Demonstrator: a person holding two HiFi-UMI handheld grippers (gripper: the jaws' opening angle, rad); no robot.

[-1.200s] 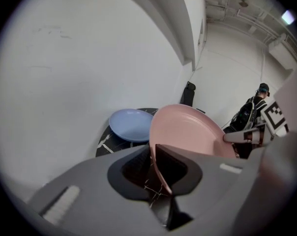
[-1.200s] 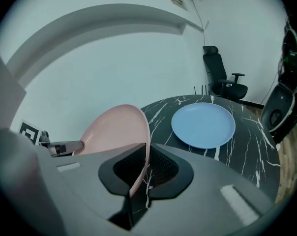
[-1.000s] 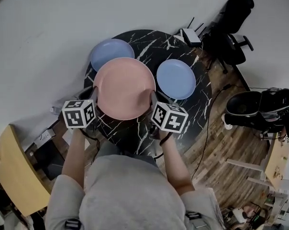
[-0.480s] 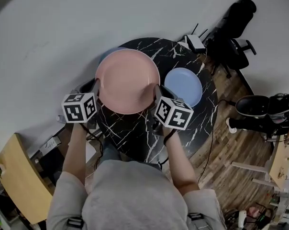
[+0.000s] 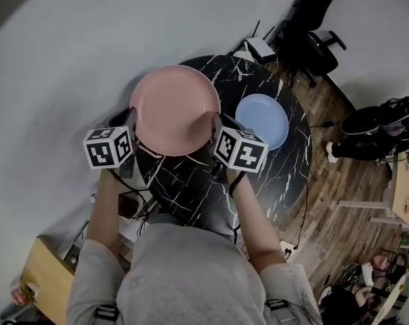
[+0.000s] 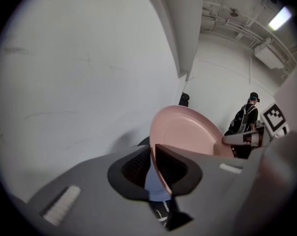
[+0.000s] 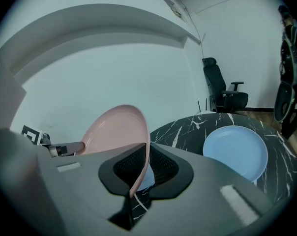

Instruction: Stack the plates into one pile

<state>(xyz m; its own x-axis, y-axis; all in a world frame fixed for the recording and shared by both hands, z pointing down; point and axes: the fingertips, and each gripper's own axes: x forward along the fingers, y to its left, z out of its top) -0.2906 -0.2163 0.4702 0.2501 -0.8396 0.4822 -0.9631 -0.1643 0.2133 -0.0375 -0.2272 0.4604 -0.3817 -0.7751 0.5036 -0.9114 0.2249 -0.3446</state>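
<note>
A large pink plate (image 5: 174, 109) hangs over the far left of the black marble table (image 5: 272, 175), gripped on two sides. My left gripper (image 5: 134, 137) is shut on its left rim and my right gripper (image 5: 214, 128) on its right rim. The rim sits edge-on between the left gripper (image 6: 153, 168) pads, with the pink plate (image 6: 188, 132) tilted beyond. The right gripper (image 7: 146, 163) pinches the pink plate (image 7: 114, 132) likewise. One blue plate (image 5: 262, 120) lies flat on the table's right side. A sliver of a second blue plate (image 6: 156, 191) shows under the pink one; the head view hides it.
A white router (image 5: 260, 48) sits at the table's far edge. An office chair (image 5: 313, 19) stands behind it, and dark gear (image 5: 387, 124) lies on the wood floor at right. A wall runs close along the left. A person with a backpack (image 6: 247, 114) stands far off.
Both grippers have carried the pink plate away from me and leftward. It now covers the far-left blue plate, which was in sight a second ago.
</note>
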